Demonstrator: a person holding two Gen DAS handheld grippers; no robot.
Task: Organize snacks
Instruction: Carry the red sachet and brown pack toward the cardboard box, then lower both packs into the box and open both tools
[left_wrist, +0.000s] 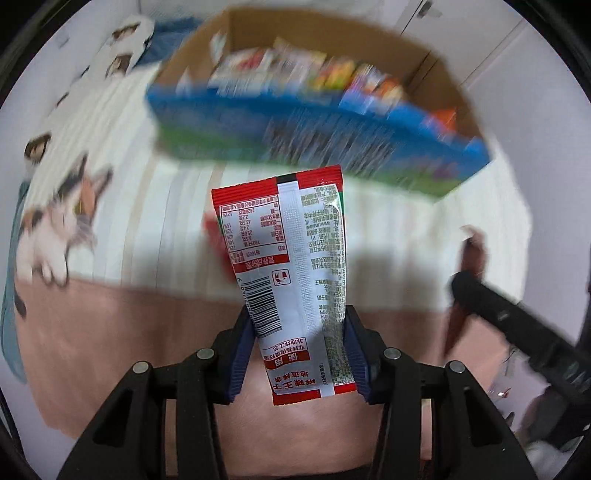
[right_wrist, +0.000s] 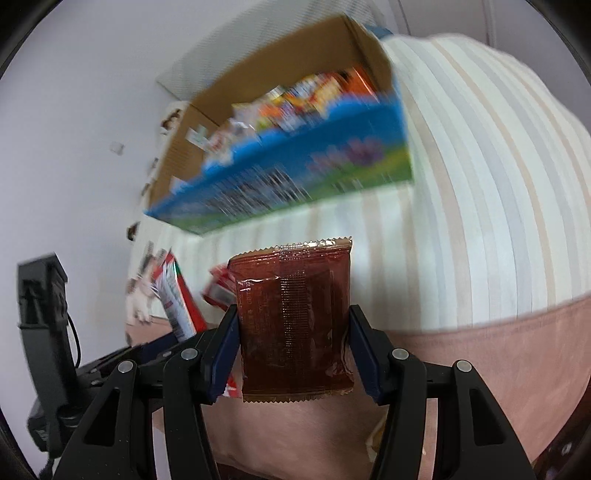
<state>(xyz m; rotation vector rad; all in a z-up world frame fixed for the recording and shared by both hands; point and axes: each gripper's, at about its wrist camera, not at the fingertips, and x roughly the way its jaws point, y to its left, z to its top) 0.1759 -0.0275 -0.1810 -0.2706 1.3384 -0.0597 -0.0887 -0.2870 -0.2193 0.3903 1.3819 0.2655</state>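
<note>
left wrist view: left hand-held gripper (left_wrist: 300, 354) clamps red-and-white snack packet (left_wrist: 291, 266) — barcode showing.

We see a red-and-white packet (left_wrist: 295, 258) and a brown packet (right_wrist: 295, 325), each upright and lifted above the bed; beyond, an open box (left_wrist: 314, 140) holds colourful snacks (left_wrist: 295, 66).

hand-held grippers: you've got 2, left (left_wrist: 299, 332) and right (right_wrist: 293, 332)
held packets: 2, red-white packet (left_wrist: 291, 258), brown packet (right_wrist: 295, 321)
snack box (left_wrist: 295, 147): 1
packets inside it: blurred, can't count
</note>
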